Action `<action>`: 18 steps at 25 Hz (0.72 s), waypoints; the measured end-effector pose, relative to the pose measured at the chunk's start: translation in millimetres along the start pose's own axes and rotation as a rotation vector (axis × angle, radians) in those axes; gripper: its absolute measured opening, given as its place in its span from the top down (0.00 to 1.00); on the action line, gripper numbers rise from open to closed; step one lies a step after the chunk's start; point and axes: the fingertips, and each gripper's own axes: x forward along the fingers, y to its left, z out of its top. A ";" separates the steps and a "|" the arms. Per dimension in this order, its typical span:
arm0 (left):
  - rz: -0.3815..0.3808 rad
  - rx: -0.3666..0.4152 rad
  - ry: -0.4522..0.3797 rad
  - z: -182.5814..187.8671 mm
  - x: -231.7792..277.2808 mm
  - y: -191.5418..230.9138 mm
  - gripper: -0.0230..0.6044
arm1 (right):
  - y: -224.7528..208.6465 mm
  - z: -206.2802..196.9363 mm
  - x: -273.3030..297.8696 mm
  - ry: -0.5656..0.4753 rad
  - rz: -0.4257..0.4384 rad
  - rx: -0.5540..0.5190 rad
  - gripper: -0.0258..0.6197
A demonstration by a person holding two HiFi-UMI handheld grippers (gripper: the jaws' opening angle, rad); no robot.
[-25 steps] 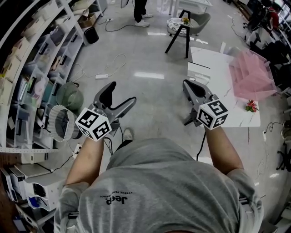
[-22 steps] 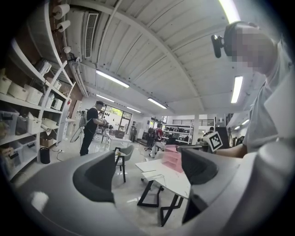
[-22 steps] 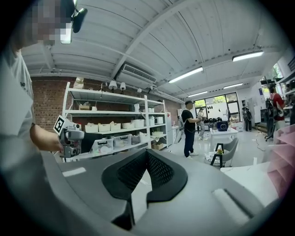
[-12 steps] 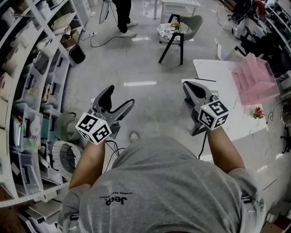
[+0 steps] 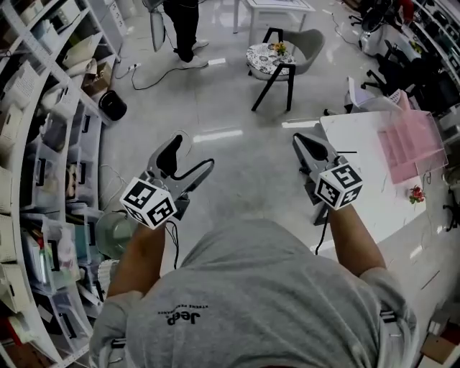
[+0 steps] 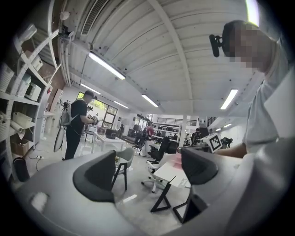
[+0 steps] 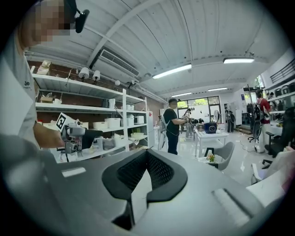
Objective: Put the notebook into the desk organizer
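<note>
Held over the floor in front of the person's body, my left gripper stands open with nothing between its jaws. My right gripper is shut and empty, its tip near the left edge of a white table. A pink desk organizer sits at the table's far right. In the left gripper view the open pads frame that table and the organizer in the distance. The right gripper view shows the jaws pressed together. I cannot make out the notebook.
White shelving with boxes runs down the left side. A chair with a patterned cushion stands ahead, and a person stands beyond it. A black bucket and cables lie on the floor. Small red flowers sit on the table.
The head view has swung left, so the table and organizer have slid toward the right edge. Both grippers keep the same pose, left open and right shut.
</note>
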 end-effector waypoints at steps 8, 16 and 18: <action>0.043 -0.036 0.041 -5.7 64.0 39.7 0.20 | -66.9 1.6 54.8 0.013 0.054 0.034 0.96; 0.168 -0.087 0.046 -13.7 143.7 45.9 0.20 | -164.7 14.7 104.7 -0.017 0.185 0.048 0.96; 0.188 -0.089 0.035 -9.9 162.5 49.8 0.20 | -184.7 18.5 116.1 -0.024 0.208 0.040 0.96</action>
